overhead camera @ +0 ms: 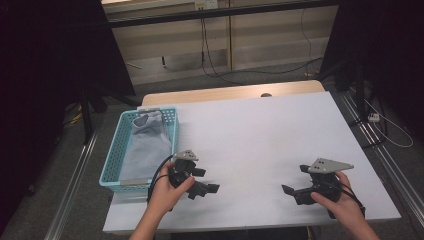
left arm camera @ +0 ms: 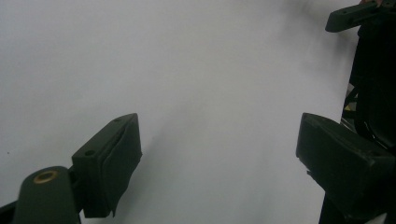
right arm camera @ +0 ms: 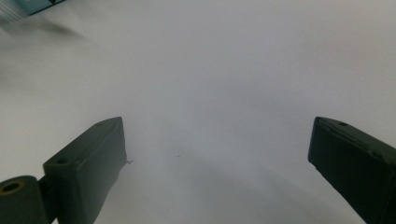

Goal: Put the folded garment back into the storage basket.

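The left gripper (overhead camera: 202,181) is near the table's (overhead camera: 260,135) front left corner, just beside the basket (overhead camera: 114,155). Its jaws are wide open with nothing in them. The right gripper (overhead camera: 296,180) is near the front right corner, jaws wide open and empty too. The blue basket sits at the left edge. A grey cloth (overhead camera: 145,145) lies inside it.

1. The left hand (overhead camera: 167,192) comes in from the bottom edge, holding the left gripper (overhead camera: 207,182) low, its jaws wide apart with nothing between them.
2. The right hand (overhead camera: 340,200) holds the right gripper (overhead camera: 295,181), jaws likewise spread and empty, pointing toward the left one.
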A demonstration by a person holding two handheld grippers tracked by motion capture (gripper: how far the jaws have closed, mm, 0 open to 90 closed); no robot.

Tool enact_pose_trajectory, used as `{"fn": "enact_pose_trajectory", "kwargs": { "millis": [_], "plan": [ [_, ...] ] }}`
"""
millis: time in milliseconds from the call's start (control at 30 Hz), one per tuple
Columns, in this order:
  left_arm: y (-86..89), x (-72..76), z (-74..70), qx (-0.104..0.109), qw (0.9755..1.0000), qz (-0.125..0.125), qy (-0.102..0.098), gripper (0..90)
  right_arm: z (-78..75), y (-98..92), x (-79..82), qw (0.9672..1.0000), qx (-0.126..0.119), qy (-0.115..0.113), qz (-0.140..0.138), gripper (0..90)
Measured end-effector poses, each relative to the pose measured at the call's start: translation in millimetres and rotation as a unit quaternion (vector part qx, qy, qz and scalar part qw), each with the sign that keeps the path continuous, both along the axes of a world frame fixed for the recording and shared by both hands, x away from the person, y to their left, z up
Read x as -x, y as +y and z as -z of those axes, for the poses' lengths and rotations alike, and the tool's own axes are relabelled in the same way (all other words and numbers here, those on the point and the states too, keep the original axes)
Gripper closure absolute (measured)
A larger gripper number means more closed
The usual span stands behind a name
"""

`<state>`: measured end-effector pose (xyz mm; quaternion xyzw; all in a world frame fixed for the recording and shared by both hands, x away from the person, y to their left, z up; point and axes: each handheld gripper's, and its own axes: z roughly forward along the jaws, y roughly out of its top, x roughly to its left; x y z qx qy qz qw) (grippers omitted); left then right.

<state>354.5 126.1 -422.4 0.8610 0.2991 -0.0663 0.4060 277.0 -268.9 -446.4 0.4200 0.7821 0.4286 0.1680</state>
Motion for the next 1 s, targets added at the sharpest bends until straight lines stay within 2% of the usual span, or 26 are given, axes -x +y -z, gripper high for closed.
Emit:
{"fn": "enact_pose_trajectory", "kwargs": {
  "millis": [67, 200, 500, 600, 1000],
  "plan": [
    [1.7, 0.4, 1.3, -0.002, 1.0, 0.001, 0.001, 14.3, 0.4, 0.0, -0.1, 1.0, 0.005, -0.001, 0.001, 4.2],
    [6.8, 1.6, 2.9, 0.009, 1.0, -0.004, 0.003, 14.3, 2.5, 0.3, 0.1, 1.0, 0.009, 0.0, 0.0, 4.2],
    [14.1, 6.6, 8.7, 0.004, 1.0, 0.002, -0.003, 14.3, 4.0, -1.7, -0.2, 0.9999, 0.017, -0.004, 0.001, 4.2],
    [13.8, 9.3, 9.8, 0.002, 0.9999, 0.006, -0.012, 14.3, 4.3, -3.2, -0.1, 0.9999, 0.016, -0.005, 0.003, 4.2],
    [11.9, 9.5, 12.7, -0.005, 0.9999, 0.004, -0.016, 13.3, 8.1, -6.8, -3.5, 0.9998, 0.02, -0.001, 0.007, 4.1]
  ]
}}
